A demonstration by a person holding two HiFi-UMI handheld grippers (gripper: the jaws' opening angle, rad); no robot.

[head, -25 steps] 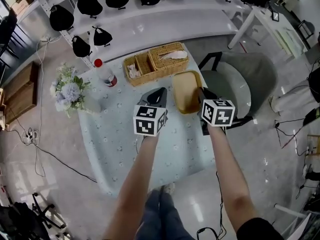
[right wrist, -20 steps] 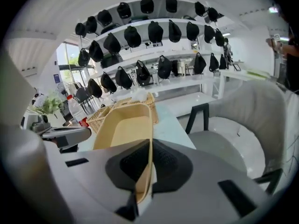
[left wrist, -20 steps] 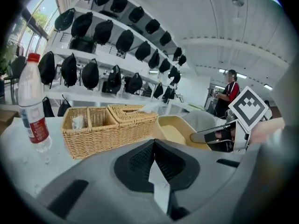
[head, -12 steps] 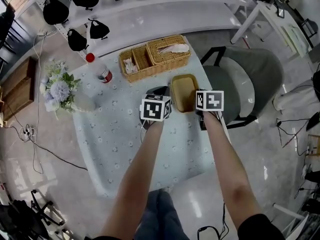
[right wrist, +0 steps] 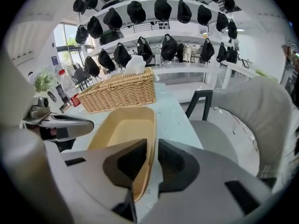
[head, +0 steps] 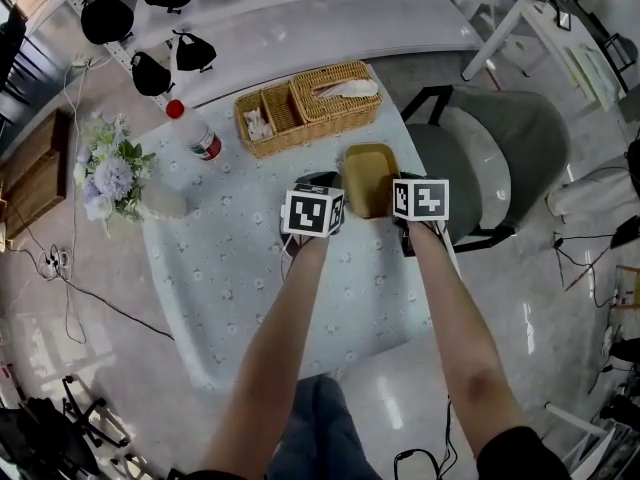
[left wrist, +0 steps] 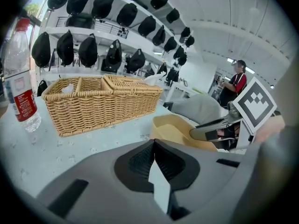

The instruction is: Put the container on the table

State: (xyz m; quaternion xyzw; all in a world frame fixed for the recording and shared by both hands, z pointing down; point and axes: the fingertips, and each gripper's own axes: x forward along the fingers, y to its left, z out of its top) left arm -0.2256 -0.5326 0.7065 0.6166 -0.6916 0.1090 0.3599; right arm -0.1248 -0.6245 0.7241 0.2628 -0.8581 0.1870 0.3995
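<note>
Right gripper [right wrist: 149, 148]: jaws nearly together, clamped on the near right rim of the container [right wrist: 126, 129], one jaw inside the wall and one outside. The container is a tan, shallow, empty tray. It sits low over the table [head: 230, 268] near its right edge; can't tell if its base touches the cloth.

Left gripper [left wrist: 154, 146]: jaws together, nothing between them, just left of the container and not touching it.

Behind the container is a wicker basket [head: 310, 108] with compartments, with white tissue sticking out of one. A red-capped water bottle [head: 195, 133] stands left of the basket, and flowers [head: 110, 173] are at the table's left edge. A grey chair [head: 490, 158] is right of the table. Black caps [right wrist: 140, 13] hang on shelves behind.
</note>
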